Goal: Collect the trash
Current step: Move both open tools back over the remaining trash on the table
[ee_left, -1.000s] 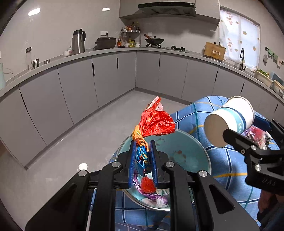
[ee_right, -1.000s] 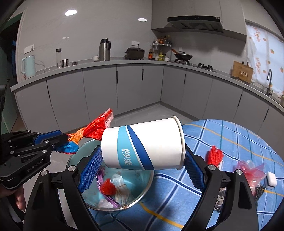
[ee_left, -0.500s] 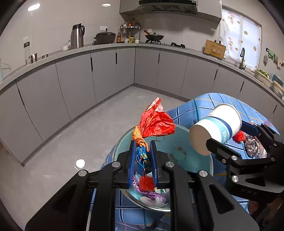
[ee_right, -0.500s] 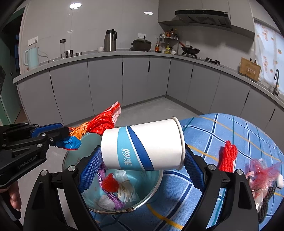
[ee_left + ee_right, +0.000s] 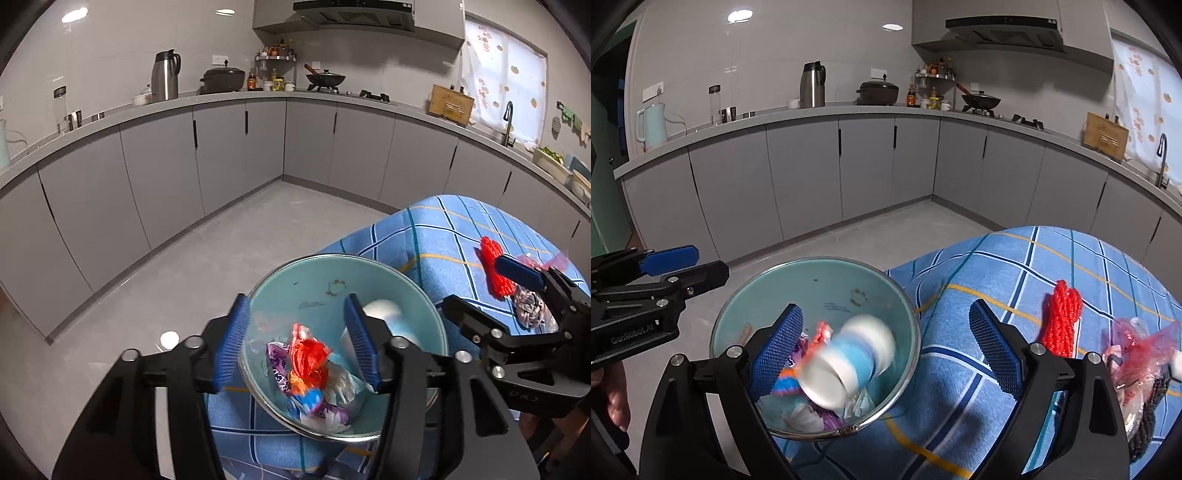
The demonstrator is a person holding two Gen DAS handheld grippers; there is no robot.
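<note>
the left gripper (image 5: pixel 295 345) is shown above the teal bowl (image 5: pixel 317 273) at the table's edge, its jaws opening with nothing pressed between them; the red-and-blue wrapper (image 5: pixel 308 363) is seen lying among the scraps inside. to its right, the paper cup (image 5: pixel 849 360) is caught blurred, tumbling into the same bowl, while the right gripper (image 5: pixel 886 345) is held wide apart and empty. the drop is judged best finished with both tools kept over the rim until everything settles. red yarn (image 5: pixel 1063 317) and a pink plastic bag (image 5: pixel 1141 350) remain on the blue checked cloth (image 5: pixel 997 266). the cup's print cannot be read, and the bowl's bottom is partly hidden.
</note>
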